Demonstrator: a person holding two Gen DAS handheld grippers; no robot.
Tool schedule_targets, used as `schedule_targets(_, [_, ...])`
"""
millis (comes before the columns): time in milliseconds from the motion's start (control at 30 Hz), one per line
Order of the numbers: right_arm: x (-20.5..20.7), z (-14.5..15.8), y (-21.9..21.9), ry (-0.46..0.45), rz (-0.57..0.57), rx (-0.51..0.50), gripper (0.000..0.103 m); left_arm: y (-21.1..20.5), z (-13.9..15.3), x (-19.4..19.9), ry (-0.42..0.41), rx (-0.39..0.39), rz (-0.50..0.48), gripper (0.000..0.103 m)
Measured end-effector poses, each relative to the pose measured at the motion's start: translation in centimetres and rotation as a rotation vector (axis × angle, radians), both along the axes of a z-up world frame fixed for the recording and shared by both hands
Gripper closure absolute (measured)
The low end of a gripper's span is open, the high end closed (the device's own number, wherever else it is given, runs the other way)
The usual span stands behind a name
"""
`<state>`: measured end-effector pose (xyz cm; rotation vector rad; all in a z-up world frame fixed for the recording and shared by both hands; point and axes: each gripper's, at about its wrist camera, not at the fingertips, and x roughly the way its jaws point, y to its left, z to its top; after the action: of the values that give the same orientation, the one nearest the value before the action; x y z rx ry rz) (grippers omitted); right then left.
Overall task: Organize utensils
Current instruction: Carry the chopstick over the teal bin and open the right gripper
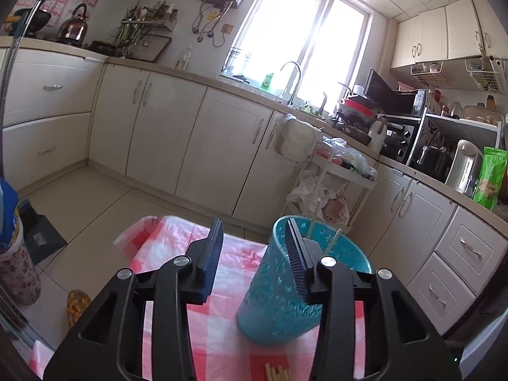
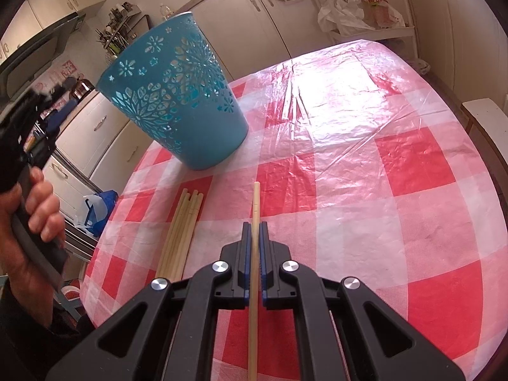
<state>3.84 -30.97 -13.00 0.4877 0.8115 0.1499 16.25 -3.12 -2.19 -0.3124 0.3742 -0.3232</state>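
One tall teal basket (image 2: 171, 95) stands light and tippy on our checkered counter (image 2: 397, 171). Our left tool (image 1: 254, 247) hangs released; our right tool (image 2: 254, 231) clenches a slim, stiff, slippery chopstick (image 2: 256, 203) mid-shaft, beside spare chopsticks (image 2: 184, 225).

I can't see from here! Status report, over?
Left gripper open, empty. Right gripper shut on chopstick. Bin upright; loose chopsticks beside it. Nothing in the way.

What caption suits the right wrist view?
Right tongs clamp one chopstick over a checked tablecloth, near loose chopsticks and a blue basket.
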Motion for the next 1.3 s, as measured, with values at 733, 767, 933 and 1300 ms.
schedule_targets(733, [6.8,21.6,3.0,-0.652,-0.176,0.009,0.097,6.7,-5.0,-7.9,0.148,-0.058,-0.021,0.058])
schedule_targets(767, [7.6,21.9,3.1,-0.661,-0.194,0.006,0.097,6.7,-5.0,-8.0,0.151,-0.063,-0.025,0.058])
schedule_targets(933, [12.5,21.8,3.6,-0.658,-0.254,-0.021,0.097,7.5,-5.1,-7.9,0.164,-0.087,-0.028,0.058])
schedule_targets(1300, [16.5,18.0,5.4,-0.541,-0.229,-0.108,0.097,8.9,-6.1,-6.8,0.186,-0.137,-0.014,0.058])
